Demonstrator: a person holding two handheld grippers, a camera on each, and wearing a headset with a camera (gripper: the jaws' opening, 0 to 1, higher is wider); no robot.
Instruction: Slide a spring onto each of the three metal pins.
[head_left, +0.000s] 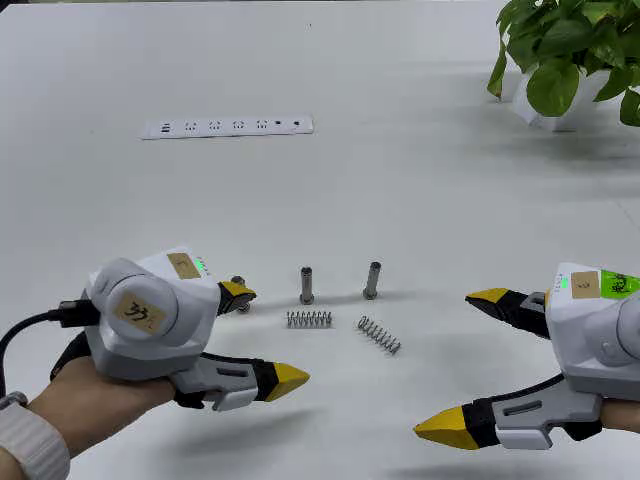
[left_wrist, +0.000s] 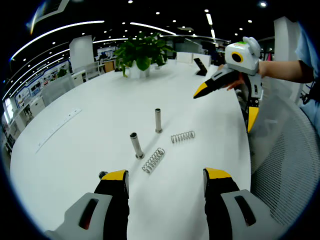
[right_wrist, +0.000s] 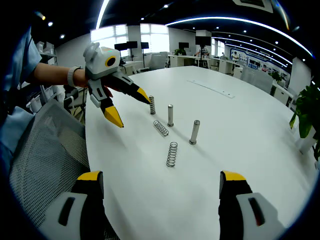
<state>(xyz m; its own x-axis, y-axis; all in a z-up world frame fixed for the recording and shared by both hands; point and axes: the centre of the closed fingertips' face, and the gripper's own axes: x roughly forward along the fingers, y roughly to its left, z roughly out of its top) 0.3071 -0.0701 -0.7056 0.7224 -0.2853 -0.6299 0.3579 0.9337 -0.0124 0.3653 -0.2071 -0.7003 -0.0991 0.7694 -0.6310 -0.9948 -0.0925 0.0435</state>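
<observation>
Two bare metal pins (head_left: 307, 285) (head_left: 372, 280) stand upright on the white table (head_left: 400, 180). A third pin (right_wrist: 152, 105), with a spring coiled around it, stands close by the left gripper's far jaw. Two loose springs (head_left: 309, 319) (head_left: 379, 335) lie just in front of the bare pins. My left gripper (head_left: 268, 335) is open, left of the springs, with nothing between its jaws. My right gripper (head_left: 460, 362) is open too, off to the right of the springs. From the left gripper view the pins (left_wrist: 135, 145) (left_wrist: 158, 120) and springs (left_wrist: 153, 160) (left_wrist: 183, 136) lie ahead of the open left gripper (left_wrist: 166, 176).
A white power strip (head_left: 228, 127) lies further back on the left. A potted green plant (head_left: 570, 50) stands at the back right corner. A mesh chair (right_wrist: 45, 150) sits at the table's near edge.
</observation>
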